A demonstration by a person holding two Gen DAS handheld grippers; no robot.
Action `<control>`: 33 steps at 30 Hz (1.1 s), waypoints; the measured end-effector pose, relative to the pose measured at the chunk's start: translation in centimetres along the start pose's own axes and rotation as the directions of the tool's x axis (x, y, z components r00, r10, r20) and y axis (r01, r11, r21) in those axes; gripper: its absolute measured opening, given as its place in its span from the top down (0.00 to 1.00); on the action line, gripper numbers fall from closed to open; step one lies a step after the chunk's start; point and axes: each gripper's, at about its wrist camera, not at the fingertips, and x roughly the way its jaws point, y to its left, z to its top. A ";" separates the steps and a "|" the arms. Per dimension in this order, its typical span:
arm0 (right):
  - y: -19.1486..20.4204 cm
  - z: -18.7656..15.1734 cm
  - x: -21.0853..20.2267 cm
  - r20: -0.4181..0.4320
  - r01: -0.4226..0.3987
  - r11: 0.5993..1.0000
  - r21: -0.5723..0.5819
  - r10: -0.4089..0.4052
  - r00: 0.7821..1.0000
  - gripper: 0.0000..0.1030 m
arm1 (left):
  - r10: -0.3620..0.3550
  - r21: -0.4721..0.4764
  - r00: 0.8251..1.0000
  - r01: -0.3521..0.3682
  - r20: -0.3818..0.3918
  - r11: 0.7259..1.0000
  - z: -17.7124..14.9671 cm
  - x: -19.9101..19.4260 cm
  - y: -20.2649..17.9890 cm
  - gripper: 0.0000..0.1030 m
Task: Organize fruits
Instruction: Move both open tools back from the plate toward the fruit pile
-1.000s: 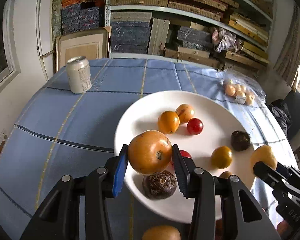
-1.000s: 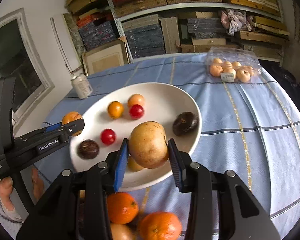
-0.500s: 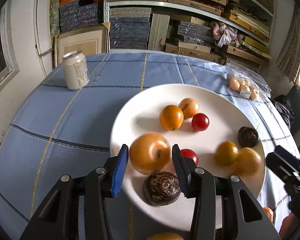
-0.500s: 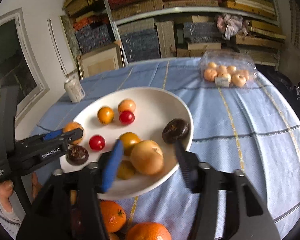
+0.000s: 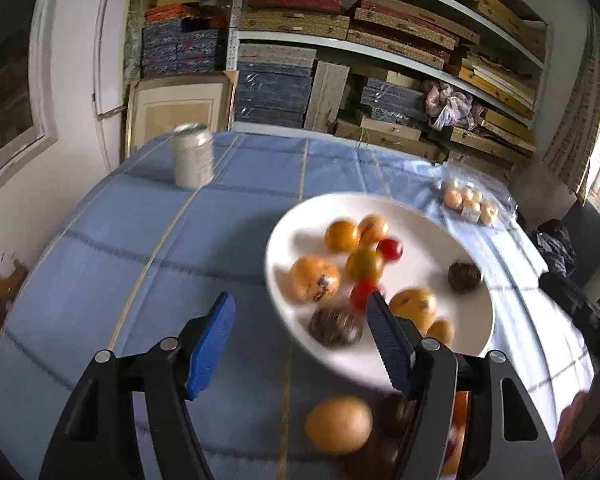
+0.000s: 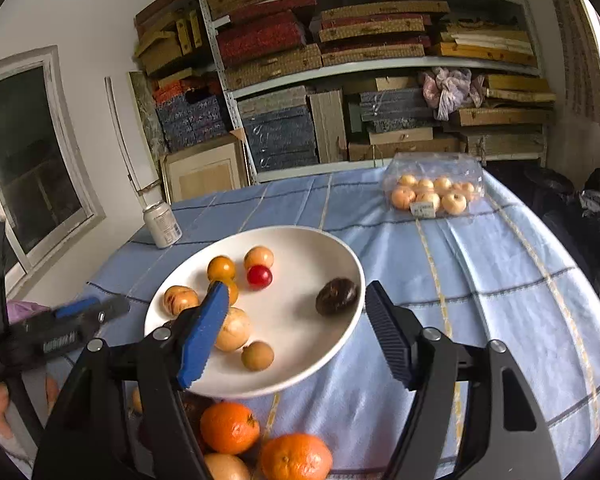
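Observation:
A white plate [image 5: 452, 360] [image 6: 324, 248] on the blue checked tablecloth holds several fruits: orange-yellow ones, a red one [image 6: 259, 275], dark brown ones [image 6: 336, 301] and a pale pear-like fruit [image 6: 232, 329]. The large orange fruit [image 5: 315, 278] lies at the plate's left side. My left gripper [image 5: 300, 344] is open and empty, above the cloth at the plate's near left edge. My right gripper [image 6: 290, 330] is open and empty, over the plate's near side. Loose fruits lie near the front: a tan one [image 5: 338, 424] and two oranges [image 6: 230, 427].
A drink can [image 5: 192, 156] [image 6: 162, 224] stands at the far left of the table. A clear pack of small pale fruits [image 6: 434, 194] [image 5: 470, 204] lies at the far right. Shelves of stacked boxes stand behind the table.
Both grippers have opened, let go of their fruits onto the plate, and pulled back. The left gripper has swung left; its view is blurred by motion.

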 end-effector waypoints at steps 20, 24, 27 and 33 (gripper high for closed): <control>-1.7 -8.6 -8.4 -0.028 0.009 1.000 0.019 -0.008 1.000 0.24 | 0.023 -0.004 0.998 -0.023 -0.067 1.000 -7.8 -2.7 1.3 0.29; -1.2 -8.8 -8.2 -0.045 0.011 1.000 0.009 -0.011 0.999 0.22 | 0.049 0.023 0.997 -0.048 -0.061 0.999 -7.3 -2.0 0.9 0.29; -1.3 -8.8 -8.3 -0.042 0.010 1.000 0.009 -0.009 0.999 0.20 | 0.037 0.040 0.998 -0.035 -0.053 0.999 -6.8 -1.7 0.4 0.29; -1.7 -8.5 -8.0 -0.051 0.012 0.999 0.030 -0.010 0.999 0.20 | 0.029 0.061 0.997 -0.025 -0.064 0.998 -5.8 -0.3 -0.4 0.29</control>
